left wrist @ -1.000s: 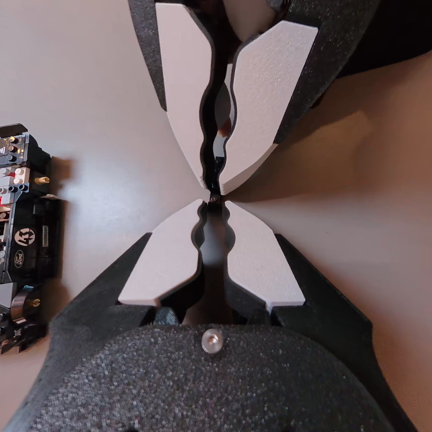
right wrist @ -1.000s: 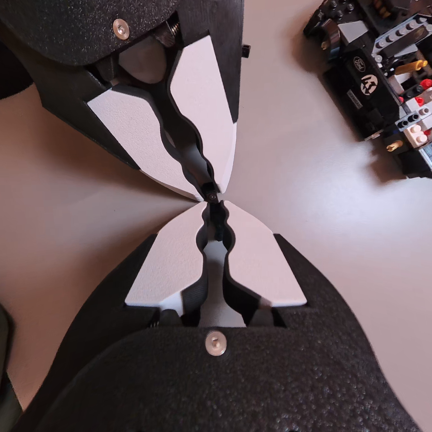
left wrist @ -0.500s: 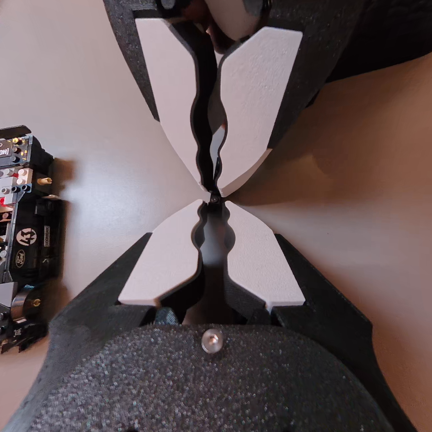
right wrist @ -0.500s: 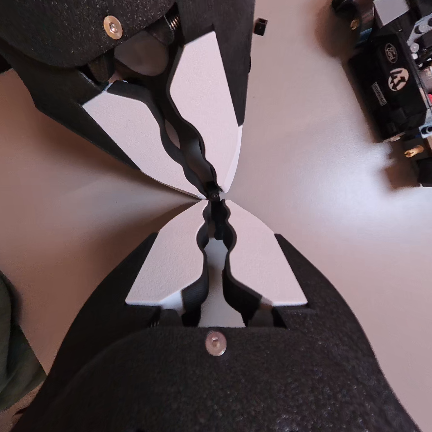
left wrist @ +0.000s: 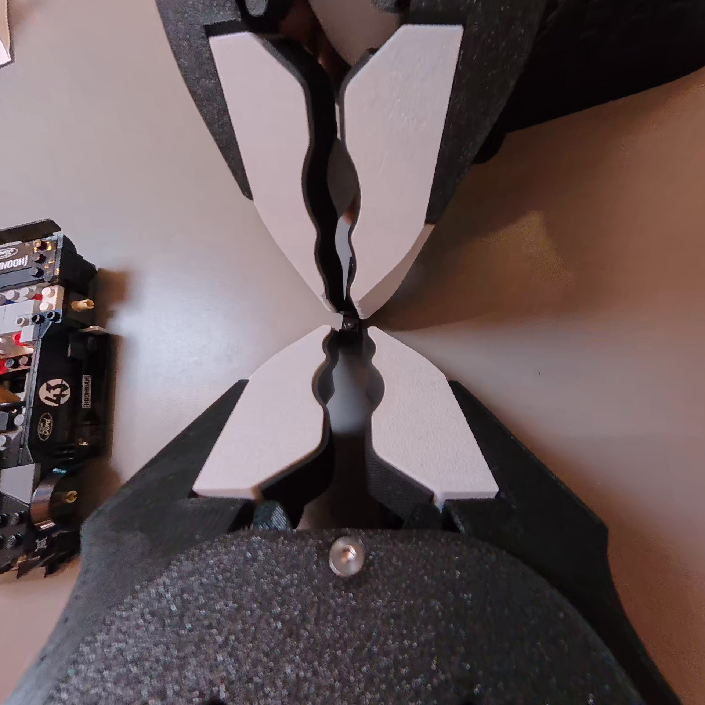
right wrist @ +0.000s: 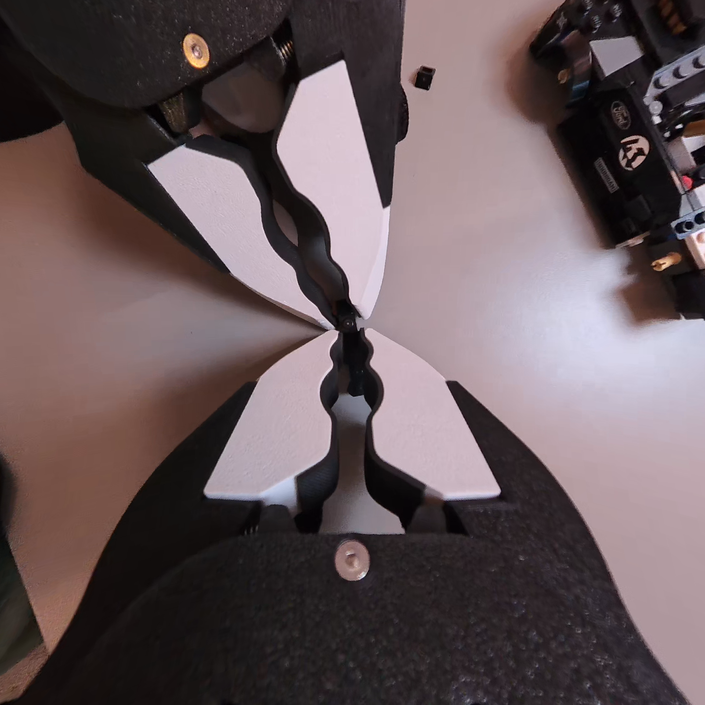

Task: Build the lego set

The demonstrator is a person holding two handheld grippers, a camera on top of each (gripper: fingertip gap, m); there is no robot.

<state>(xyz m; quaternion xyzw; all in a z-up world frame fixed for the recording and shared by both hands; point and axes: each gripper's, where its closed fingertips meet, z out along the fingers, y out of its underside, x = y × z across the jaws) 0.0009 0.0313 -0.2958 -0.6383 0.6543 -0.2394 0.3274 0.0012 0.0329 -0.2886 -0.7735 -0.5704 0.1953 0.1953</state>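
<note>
Two grippers meet tip to tip above the pale table (left wrist: 553, 362), the left gripper (left wrist: 349, 331) and the right gripper (right wrist: 348, 332) each pinched closed on a tiny black piece (right wrist: 348, 323) between them. The black lego car (left wrist: 45, 389) sits well off to the side, and a small black brick (right wrist: 424, 77) lies loose.

Two black-and-white grippers meet tip to tip over a pale table (left wrist: 572, 381). The left gripper (left wrist: 348, 332) and the right gripper (left wrist: 345, 305) opposite each pinch the same tiny black piece (left wrist: 348, 324). A partly built black toy car (left wrist: 42, 381) sits well left of the jaws.
</note>
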